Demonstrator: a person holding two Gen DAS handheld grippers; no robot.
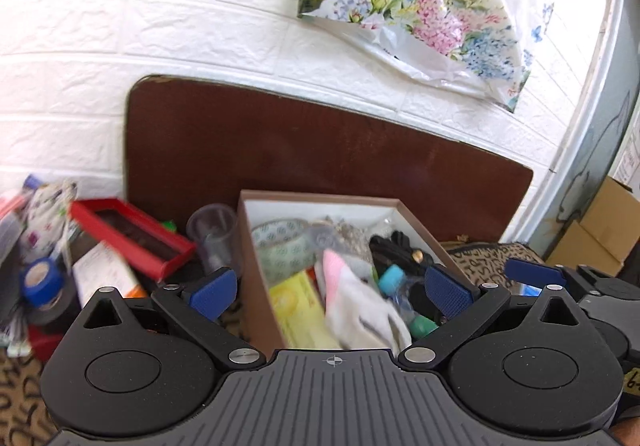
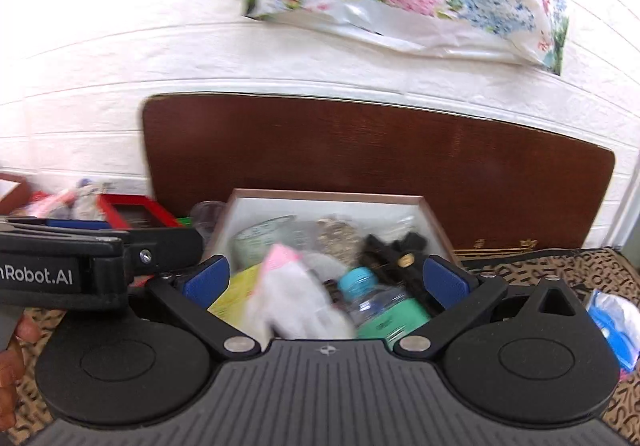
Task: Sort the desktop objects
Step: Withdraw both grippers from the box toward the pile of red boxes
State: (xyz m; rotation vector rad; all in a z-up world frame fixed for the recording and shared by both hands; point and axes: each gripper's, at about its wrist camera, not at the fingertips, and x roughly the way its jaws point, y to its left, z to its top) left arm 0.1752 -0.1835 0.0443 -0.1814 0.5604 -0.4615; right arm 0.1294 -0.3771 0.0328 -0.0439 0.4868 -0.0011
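Hovering with both pairs of jaws spread wide and holding nothing, I look down on the brown box [image 1: 256,278] at lower centre of each frame. My left gripper [image 1: 330,292] and right gripper [image 2: 326,280] frame its clutter: a tape roll [image 1: 280,242], a white-and-pink cloth [image 1: 360,302] and a teal-capped bottle [image 2: 360,282]. A red tray [image 1: 132,234] sits at left.

brown box [image 1: 256,266] crammed with objects, sock [image 1: 360,302] topmost
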